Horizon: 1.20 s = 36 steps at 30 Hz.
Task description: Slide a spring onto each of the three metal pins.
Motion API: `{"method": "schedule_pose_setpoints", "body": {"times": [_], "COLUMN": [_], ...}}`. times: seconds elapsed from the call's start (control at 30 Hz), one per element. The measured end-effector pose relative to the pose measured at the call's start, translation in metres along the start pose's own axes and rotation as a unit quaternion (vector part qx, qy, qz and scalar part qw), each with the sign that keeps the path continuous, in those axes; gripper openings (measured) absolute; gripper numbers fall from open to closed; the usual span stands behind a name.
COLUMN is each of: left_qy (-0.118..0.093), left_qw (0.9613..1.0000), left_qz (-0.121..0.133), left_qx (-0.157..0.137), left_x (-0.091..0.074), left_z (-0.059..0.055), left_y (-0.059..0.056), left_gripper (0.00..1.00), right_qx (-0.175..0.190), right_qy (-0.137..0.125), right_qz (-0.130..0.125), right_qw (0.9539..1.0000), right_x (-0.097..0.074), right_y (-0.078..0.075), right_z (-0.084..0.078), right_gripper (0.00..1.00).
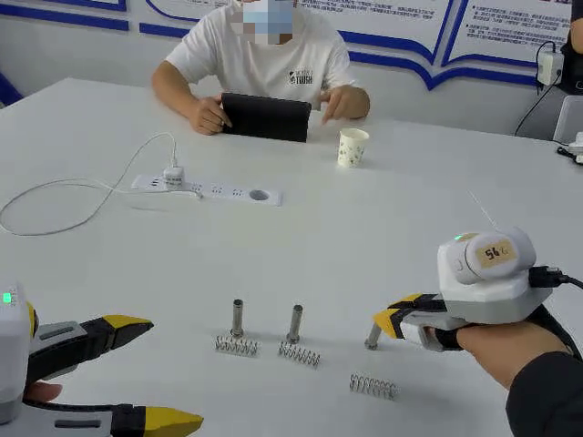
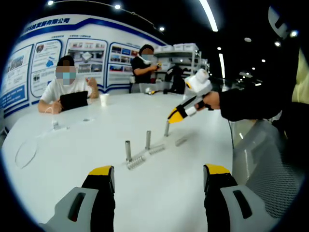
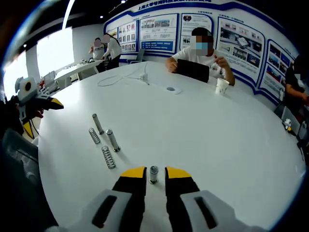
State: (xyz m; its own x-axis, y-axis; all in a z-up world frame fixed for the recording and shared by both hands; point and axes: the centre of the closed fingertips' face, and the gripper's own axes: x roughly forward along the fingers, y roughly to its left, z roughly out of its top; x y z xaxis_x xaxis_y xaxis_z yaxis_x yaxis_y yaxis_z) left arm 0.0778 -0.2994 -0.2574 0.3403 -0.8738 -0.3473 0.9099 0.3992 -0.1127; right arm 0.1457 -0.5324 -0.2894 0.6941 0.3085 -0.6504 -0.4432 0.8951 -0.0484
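White surface carries every part, and the work sits low in the head view. At lower centre the left pin and the middle pin stand upright side by side. Just below each one's foot a coil lies flat: the left spring and the middle spring.

To the right of them the third pin leans a little, right at the yellow tips of my right tool, which reaches in from the lower right edge. The third spring lies flat lower in the frame, apart from that pin.

In the right gripper view the third pin sits between the two jaws at bottom centre, seen almost end-on. A thin sliver of surface shows on either side of it. I cannot tell whether the jaws actually pinch it or only bracket it.

My left tool is released, its jaws spread wide, at the lower left corner of the head view and well apart from the pins. In the left gripper view all three pins stand in the middle of the frame, above the gap between its jaws.

At top centre a person sits at the far edge with a black tablet. A paper cup stands just right of it and a power strip lies to the left.
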Motion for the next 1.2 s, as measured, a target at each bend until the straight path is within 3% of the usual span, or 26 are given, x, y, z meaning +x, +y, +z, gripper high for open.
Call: {"method": "schedule_pose_setpoints", "body": {"times": [0.63,0.97,1.2], "left_qy": [0.003,0.004,0.004], "left_qw": [1.0,1.0,1.0], "left_qz": [-0.006,-0.005,-0.005], "left_qx": [0.004,0.004,0.006], "left_x": [0.002,0.001,0.001], "left_z": [0.001,0.001,0.002], "left_y": [-0.004,-0.003,-0.004], "left_gripper": [0.76,0.76,0.76], "right_qx": [-0.013,-0.04,-0.072], "right_qy": [0.001,0.006,0.016], "right_qz": [0.015,0.056,0.1], "right_qw": [0.9998,0.9976,0.9923], "right_x": [-0.02,-0.025,-0.026], "right_y": [0.004,0.017,0.03], "right_z": [-0.012,-0.021,-0.036], "right_gripper": [0.18,0.19,0.19]}}
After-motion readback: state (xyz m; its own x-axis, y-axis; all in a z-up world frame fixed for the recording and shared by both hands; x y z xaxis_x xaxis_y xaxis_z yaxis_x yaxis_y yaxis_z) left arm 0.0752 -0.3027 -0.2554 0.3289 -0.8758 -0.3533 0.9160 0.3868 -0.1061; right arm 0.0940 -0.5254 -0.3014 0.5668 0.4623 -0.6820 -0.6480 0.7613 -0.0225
